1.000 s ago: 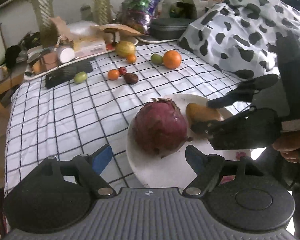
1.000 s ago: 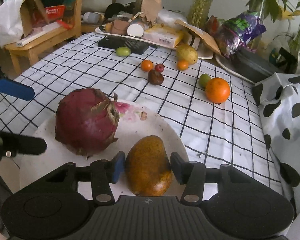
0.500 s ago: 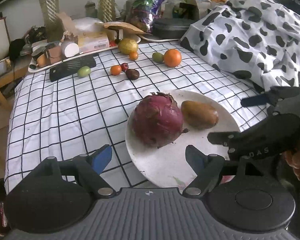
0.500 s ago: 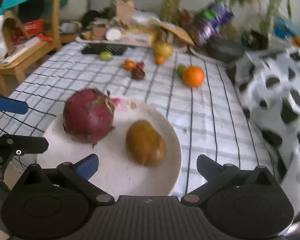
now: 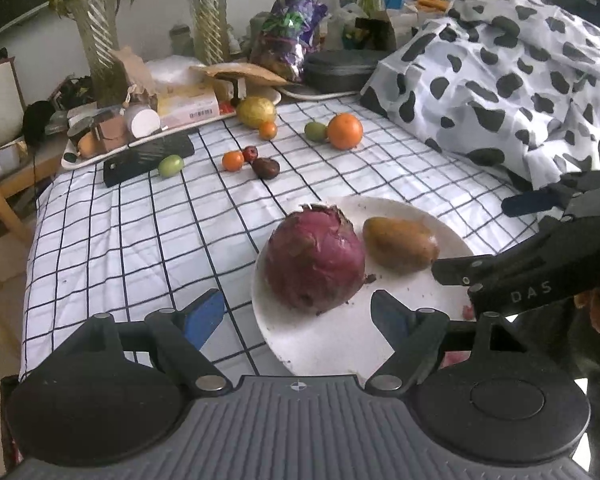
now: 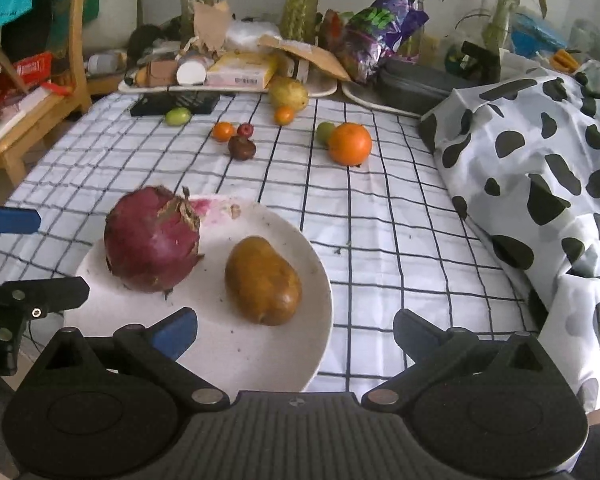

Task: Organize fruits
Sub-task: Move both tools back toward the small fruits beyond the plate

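Both tools gape empty, the right tool [image 6: 294, 330] just opened off the brown oval mango [image 6: 263, 280], which could roll against the round purple-red dragon fruit [image 6: 153, 240].

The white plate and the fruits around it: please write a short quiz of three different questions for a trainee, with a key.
1. True or false: the mango lies on the plate beside the dragon fruit.
2. Which fruit on the cloth is the largest? A) the orange B) the red jujube C) the green jujube
3. Fill in: the right tool is ____, with nothing between its fingers.

Key: 1 true; 2 A; 3 open.
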The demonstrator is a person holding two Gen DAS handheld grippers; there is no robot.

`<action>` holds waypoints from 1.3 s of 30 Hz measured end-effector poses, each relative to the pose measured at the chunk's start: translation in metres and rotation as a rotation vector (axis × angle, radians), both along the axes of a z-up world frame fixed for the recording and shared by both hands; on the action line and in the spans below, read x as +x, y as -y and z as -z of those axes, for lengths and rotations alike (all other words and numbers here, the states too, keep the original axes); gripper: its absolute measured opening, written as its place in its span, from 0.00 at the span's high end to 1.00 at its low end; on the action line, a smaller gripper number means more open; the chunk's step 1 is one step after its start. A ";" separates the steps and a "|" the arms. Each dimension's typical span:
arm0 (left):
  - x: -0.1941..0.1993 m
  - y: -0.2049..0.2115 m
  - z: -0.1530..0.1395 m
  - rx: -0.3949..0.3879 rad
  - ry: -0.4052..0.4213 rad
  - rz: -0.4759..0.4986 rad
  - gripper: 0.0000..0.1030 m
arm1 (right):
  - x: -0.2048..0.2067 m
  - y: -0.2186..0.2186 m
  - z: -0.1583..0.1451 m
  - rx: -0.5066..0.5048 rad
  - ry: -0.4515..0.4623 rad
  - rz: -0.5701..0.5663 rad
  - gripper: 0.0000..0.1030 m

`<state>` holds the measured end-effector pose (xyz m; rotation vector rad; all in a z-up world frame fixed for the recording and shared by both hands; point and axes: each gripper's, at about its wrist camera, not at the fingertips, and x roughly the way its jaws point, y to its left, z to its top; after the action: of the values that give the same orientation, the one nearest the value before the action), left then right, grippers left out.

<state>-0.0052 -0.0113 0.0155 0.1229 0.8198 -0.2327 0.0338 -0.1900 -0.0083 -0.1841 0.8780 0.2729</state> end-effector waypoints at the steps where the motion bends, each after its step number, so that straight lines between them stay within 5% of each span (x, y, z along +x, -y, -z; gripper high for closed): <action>1: 0.000 -0.001 -0.001 -0.005 0.008 -0.003 0.22 | 0.001 0.000 0.001 0.010 0.002 0.001 0.00; 20: 0.036 -0.028 -0.014 -0.132 0.073 -0.120 0.22 | 0.035 0.021 -0.001 0.067 0.107 0.094 0.00; 24: 0.059 -0.043 -0.016 -0.140 0.095 -0.141 0.22 | 0.055 0.016 0.006 0.011 0.104 0.078 0.00; 39: 0.119 -0.067 -0.001 -0.151 0.035 -0.183 0.23 | 0.115 0.017 0.014 0.036 0.089 0.085 0.00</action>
<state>0.1142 0.0552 0.0168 -0.0894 0.7703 -0.1189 0.1483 -0.2068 -0.0228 -0.1243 0.7897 0.1996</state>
